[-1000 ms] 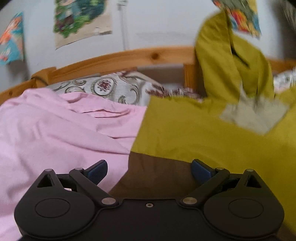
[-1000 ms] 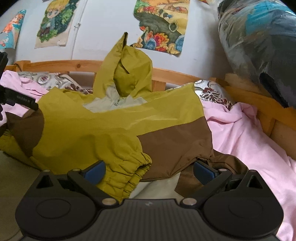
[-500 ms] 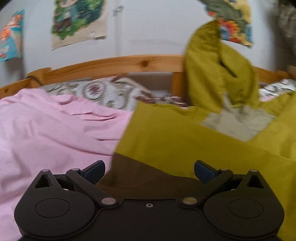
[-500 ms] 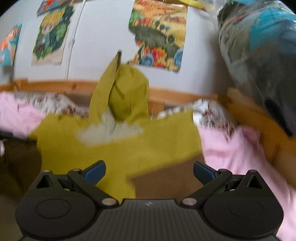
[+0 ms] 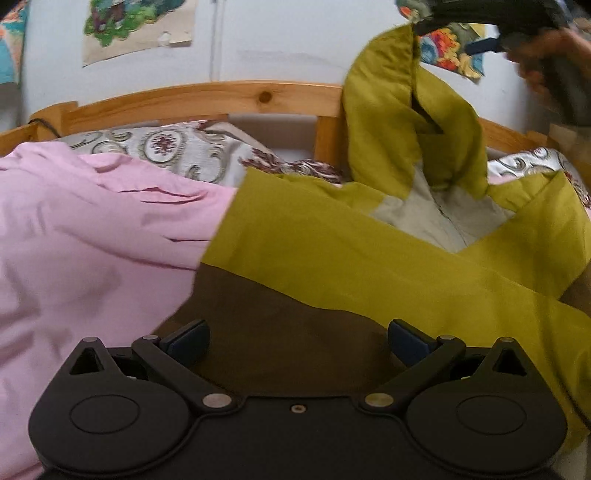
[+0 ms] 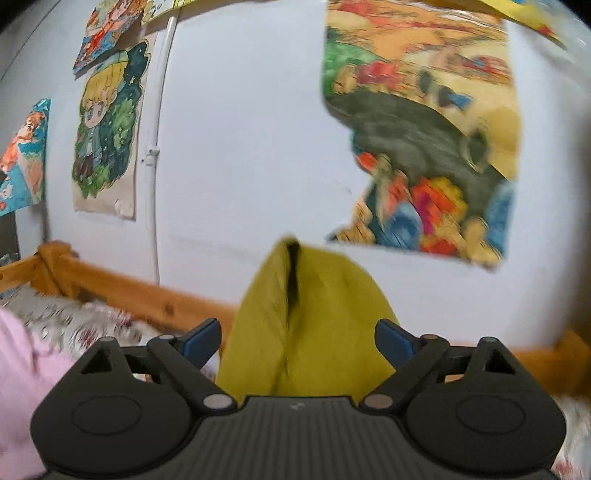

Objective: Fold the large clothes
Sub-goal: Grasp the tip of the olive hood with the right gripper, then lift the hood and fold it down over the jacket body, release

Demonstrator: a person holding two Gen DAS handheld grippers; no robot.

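Observation:
An olive-yellow hooded jacket (image 5: 332,251) with brown panels and a pale lining lies on the bed over pink bedding. Its hood (image 5: 402,122) stands upright against the wooden headboard. My left gripper (image 5: 297,338) is open, its jaws wide apart over the brown panel (image 5: 288,328), holding nothing. My right gripper (image 6: 297,341) is open just in front of the hood (image 6: 314,325), with the hood between the jaws' spread; it also shows at the top right of the left wrist view (image 5: 491,22), by the hood's tip.
A pink duvet (image 5: 85,240) covers the bed's left side. A patterned pillow (image 5: 173,147) lies against the wooden headboard (image 5: 207,103). Posters (image 6: 421,140) hang on the white wall, with a white conduit (image 6: 155,147) running down it.
My right gripper has risen from the jacket's lower sleeve area and moved up to the hood, now facing the wall. My left gripper has shifted slightly right over the brown panel. The jacket lies unchanged.

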